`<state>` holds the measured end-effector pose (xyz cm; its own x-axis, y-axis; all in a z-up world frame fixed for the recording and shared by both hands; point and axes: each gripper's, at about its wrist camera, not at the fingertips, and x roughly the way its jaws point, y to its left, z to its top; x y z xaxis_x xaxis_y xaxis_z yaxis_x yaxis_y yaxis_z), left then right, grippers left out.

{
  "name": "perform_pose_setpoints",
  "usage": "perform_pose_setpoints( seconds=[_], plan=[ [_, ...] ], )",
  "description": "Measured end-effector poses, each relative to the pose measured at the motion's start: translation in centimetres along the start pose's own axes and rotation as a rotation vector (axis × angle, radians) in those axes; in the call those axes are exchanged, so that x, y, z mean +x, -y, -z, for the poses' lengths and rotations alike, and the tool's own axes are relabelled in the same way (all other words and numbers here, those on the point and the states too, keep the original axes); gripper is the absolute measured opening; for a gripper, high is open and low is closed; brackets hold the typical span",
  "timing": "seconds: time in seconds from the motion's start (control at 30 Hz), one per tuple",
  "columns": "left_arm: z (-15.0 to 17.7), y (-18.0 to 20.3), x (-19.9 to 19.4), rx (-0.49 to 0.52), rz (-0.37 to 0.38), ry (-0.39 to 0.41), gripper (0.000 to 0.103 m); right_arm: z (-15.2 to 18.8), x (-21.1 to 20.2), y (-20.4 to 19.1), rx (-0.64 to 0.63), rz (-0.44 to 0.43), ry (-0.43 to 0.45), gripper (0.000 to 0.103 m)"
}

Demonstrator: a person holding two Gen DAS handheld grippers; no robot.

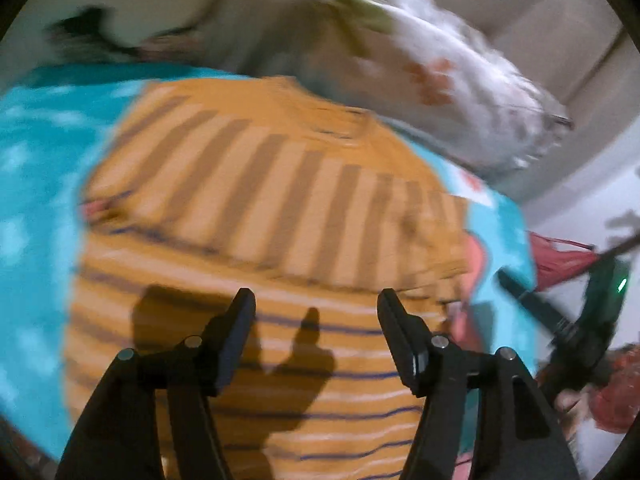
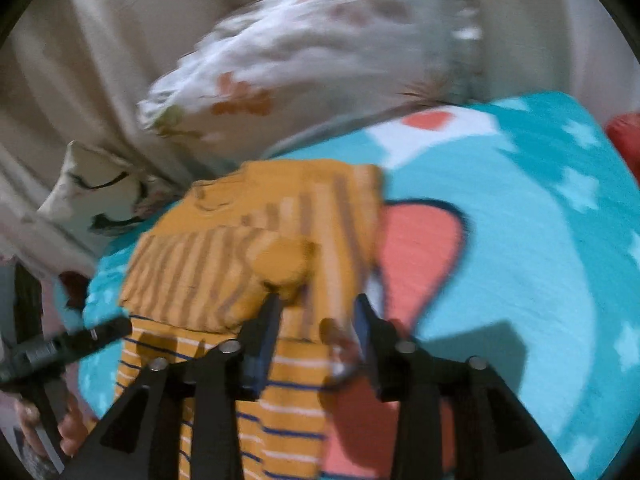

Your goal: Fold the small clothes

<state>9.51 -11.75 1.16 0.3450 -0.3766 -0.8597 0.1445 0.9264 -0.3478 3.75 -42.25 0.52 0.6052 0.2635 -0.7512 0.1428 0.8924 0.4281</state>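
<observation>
While both views are smeared by motion blur, the main items can be told apart. An orange striped garment point(image 1: 256, 216) is seen lying on a turquoise blanket point(image 1: 28, 208) and fills the centre of the left wrist view. Its upper part carries broad pale and brown stripes; its lower part carries thin white and dark blue stripes. One part is laid over the other along a fold line that runs across the middle of the frame.

The left gripper point(image 1: 316, 300) is shown at the lower centre of that view, above the thin-striped part. Its jaws are parted, and nothing is seen between them. Its shadow is cast on the cloth below. The right gripper point(image 1: 516, 288) is visible at the right edge of this view, near the garment's right border.

In the right wrist view, the garment point(image 2: 224, 248) is placed at the centre left, with a bunched sleeve just above the fingertips. The right gripper point(image 2: 316, 304) is shown at the lower centre with its jaws apart. Cloth lies in the gap below them, but no pad is seen pressing on it. The left gripper point(image 2: 112, 330) enters from the left edge. The blanket point(image 2: 520, 240) covers the right half and bears a red heart print point(image 2: 416, 240).

A white floral pillow point(image 2: 320, 48) is placed at the top, touching the blanket's far edge.
</observation>
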Motion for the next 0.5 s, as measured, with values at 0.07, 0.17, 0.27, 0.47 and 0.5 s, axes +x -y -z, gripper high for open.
perform_pose_setpoints(
  seconds=[0.07,0.17,0.27,0.47,0.5],
  plan=[
    [0.9,-2.5,-1.1,-0.035,-0.074,0.02,0.062,-0.8,1.4,-1.3,-0.029,-0.006,-0.002,0.051],
    [2.6,-6.5,-2.9,-0.131,-0.167,0.049,0.062,-1.3,4.6,-3.3,-0.102,0.029,-0.063,0.048],
    [4.3,-9.2,-4.4,-0.197,-0.225,0.064,0.062,-1.1,7.4,-4.8,-0.234,0.12,-0.132,0.014],
    [7.2,-13.0,-6.7,-0.264,-0.331,0.058,0.062,-2.2,8.6,-1.0,-0.115,0.16,-0.141,0.014],
    [7.4,-13.6,-6.7,-0.268,-0.338,0.052,0.062,-2.3,7.8,-0.4,-0.085,0.125,-0.122,0.014]
  ],
)
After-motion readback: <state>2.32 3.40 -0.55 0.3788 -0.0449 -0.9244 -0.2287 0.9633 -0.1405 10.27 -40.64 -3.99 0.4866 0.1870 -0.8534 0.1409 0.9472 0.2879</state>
